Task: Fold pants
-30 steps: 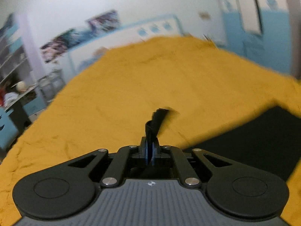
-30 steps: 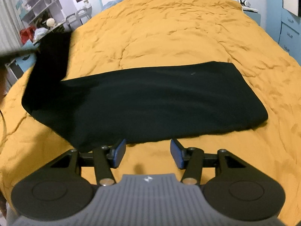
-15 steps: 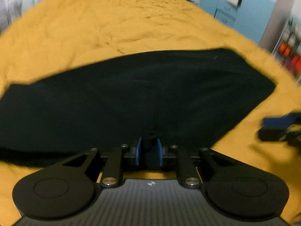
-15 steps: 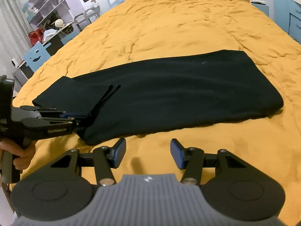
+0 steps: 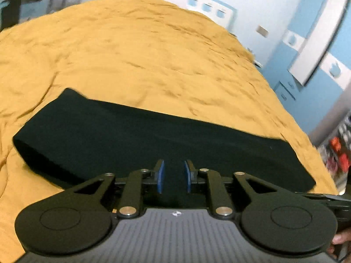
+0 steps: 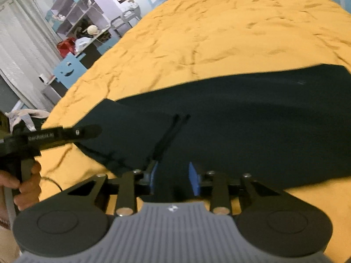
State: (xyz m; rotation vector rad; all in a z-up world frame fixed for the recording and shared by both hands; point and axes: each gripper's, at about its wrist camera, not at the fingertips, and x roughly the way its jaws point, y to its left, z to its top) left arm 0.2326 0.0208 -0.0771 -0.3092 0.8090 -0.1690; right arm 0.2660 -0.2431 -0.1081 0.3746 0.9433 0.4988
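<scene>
Black pants lie as a long folded strip across the orange bedspread. My left gripper hovers over their near edge, its blue pads a narrow gap apart and pressing on nothing. In the right wrist view the pants fill the middle, with a black drawstring lying on them. My right gripper stands over the near edge with its jaws closing; cloth shows in the gap, but the pads do not press it. The left gripper shows side-on at the pants' left end, held by a hand.
The bedspread runs far beyond the pants. A shelf unit, a cluttered desk and a blue chair stand off the bed's left side. Blue cabinets line the right wall. A white headboard is at the far end.
The left gripper let go of the drawstring it held up and now points at the laid-down pants with its pads apart. The right gripper moved over the pants' near edge and its jaws narrowed.
</scene>
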